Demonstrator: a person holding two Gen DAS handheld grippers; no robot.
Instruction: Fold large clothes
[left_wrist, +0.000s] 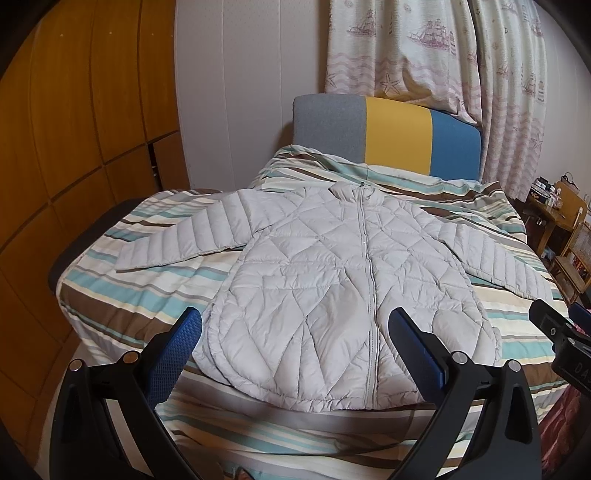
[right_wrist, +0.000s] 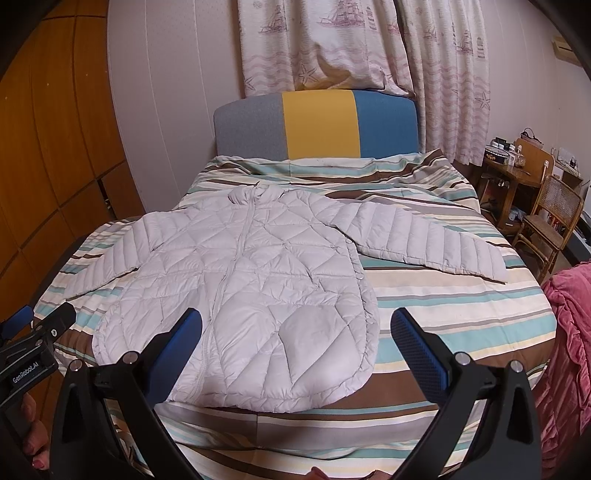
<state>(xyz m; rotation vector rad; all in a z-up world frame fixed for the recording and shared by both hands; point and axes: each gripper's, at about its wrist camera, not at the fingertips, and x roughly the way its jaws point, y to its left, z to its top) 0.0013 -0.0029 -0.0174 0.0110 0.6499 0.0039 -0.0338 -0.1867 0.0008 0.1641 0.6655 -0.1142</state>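
Observation:
A pale grey quilted puffer jacket (left_wrist: 332, 288) (right_wrist: 258, 295) lies flat and zipped on the striped bedspread (left_wrist: 122, 295) (right_wrist: 461, 317), front up, collar toward the headboard and both sleeves spread out to the sides. My left gripper (left_wrist: 295, 332) hovers open above the jacket's hem, near its zipper line, with nothing between its blue pads. Over the hem's right half my right gripper (right_wrist: 295, 332) is likewise open and holds nothing. The right gripper's body (left_wrist: 561, 332) shows at the edge of the left wrist view, and the left gripper's body (right_wrist: 33, 343) at the left edge of the right wrist view.
A grey, yellow and blue headboard (right_wrist: 317, 125) stands at the far end under ship-print curtains (right_wrist: 351, 44). Wooden wardrobe panels (left_wrist: 74, 129) line the left side. A wooden table (right_wrist: 513, 173) and cane chair (right_wrist: 554, 218) stand at the right, with a pink blanket (right_wrist: 569, 332) by the bed's corner.

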